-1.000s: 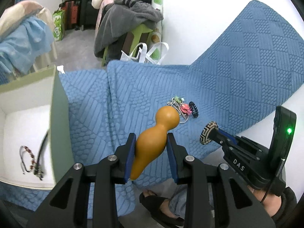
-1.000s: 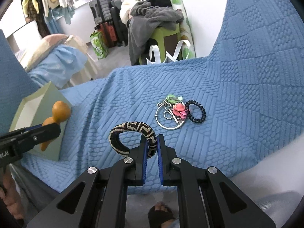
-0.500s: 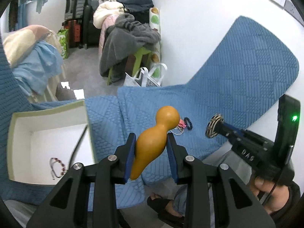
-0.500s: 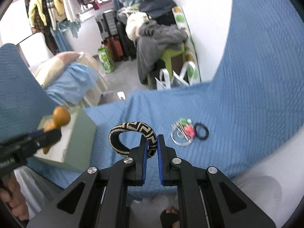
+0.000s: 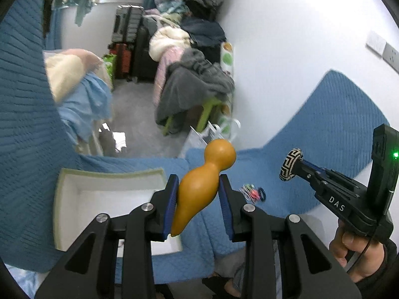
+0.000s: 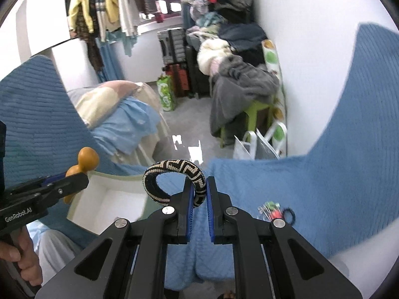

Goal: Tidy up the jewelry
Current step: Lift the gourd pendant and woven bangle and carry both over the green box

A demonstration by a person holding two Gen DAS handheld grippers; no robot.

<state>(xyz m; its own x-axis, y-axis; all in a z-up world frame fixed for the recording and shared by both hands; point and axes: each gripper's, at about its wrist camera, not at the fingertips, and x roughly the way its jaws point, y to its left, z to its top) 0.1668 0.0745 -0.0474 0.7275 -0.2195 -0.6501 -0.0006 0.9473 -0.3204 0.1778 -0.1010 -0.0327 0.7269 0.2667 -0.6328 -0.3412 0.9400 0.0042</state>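
My left gripper [image 5: 199, 191] is shut on an orange gourd-shaped ornament [image 5: 202, 182] and holds it in the air above the open white box [image 5: 74, 199]. My right gripper [image 6: 199, 189] is shut on a black-and-cream woven bangle [image 6: 172, 167], also held high; the bangle also shows in the left wrist view [image 5: 290, 164]. A small pile of jewelry [image 6: 274, 211] with a metal ring, pink and green pieces and a black hair tie lies on the blue cloth far below. The box also shows in the right wrist view [image 6: 107, 199].
The blue quilted cloth [image 6: 311, 186] covers the work surface. Beyond it is a cluttered room: a green stool with grey clothes [image 6: 244, 87], suitcases [image 6: 174, 49], a bed with a blue blanket [image 6: 124, 124] and hanging clothes. A white wall is at right.
Both grippers have risen well above the cloth with their objects still held. The box and the jewelry pile look smaller and lower in view.
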